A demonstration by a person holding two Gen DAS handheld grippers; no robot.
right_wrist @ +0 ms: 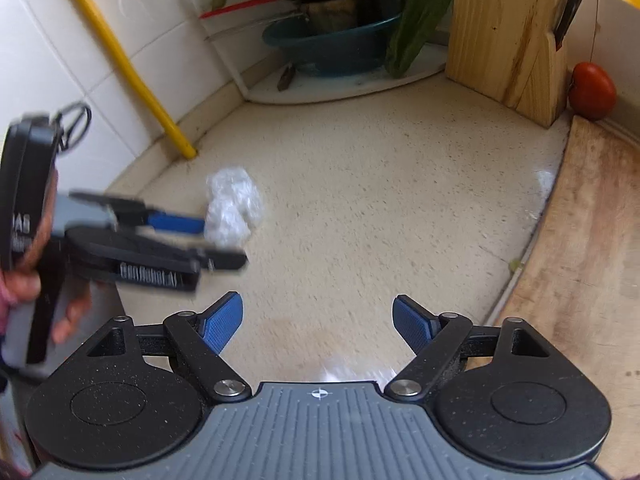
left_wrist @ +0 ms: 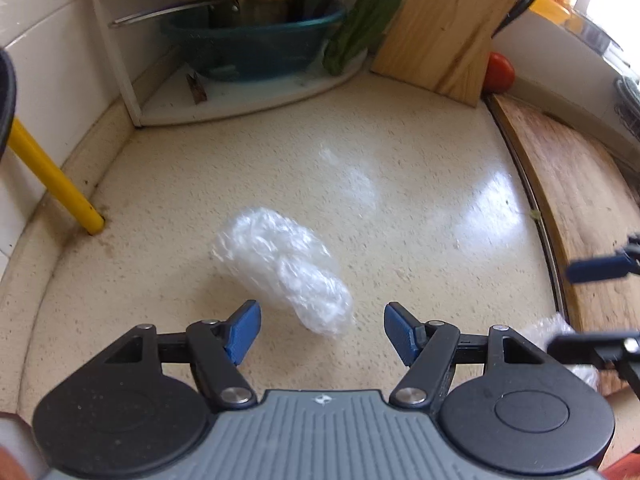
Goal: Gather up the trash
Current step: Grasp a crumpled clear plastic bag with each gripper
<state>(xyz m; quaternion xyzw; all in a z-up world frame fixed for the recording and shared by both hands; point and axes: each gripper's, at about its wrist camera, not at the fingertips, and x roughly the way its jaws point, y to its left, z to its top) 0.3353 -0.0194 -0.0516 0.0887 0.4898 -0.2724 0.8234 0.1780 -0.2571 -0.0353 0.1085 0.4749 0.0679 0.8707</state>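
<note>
Two grippers are working over the speckled countertop [left_wrist: 400, 152]. Largest nearby, the wooden cutting board [right_wrist: 592, 248] is lying right of the right gripper [right_wrist: 318, 322], whose jaws are standing wide apart, empty. The left gripper [left_wrist: 322, 330], equally spread, is hovering just behind the crumpled plastic wrap [left_wrist: 284, 272], probably lining up a grasp. Only the left view is showing another plastic scrap [left_wrist: 560, 330] beside the right gripper.

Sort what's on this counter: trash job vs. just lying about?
Job:
- crumpled clear plastic wrap on the counter
- left tongs, open, just short of the wrap
- right tongs, open, holding nothing

Lying about:
- wooden knife block
- tomato
- teal bowl with a pot in it
- green pepper
- wooden board
- yellow pipe
</note>
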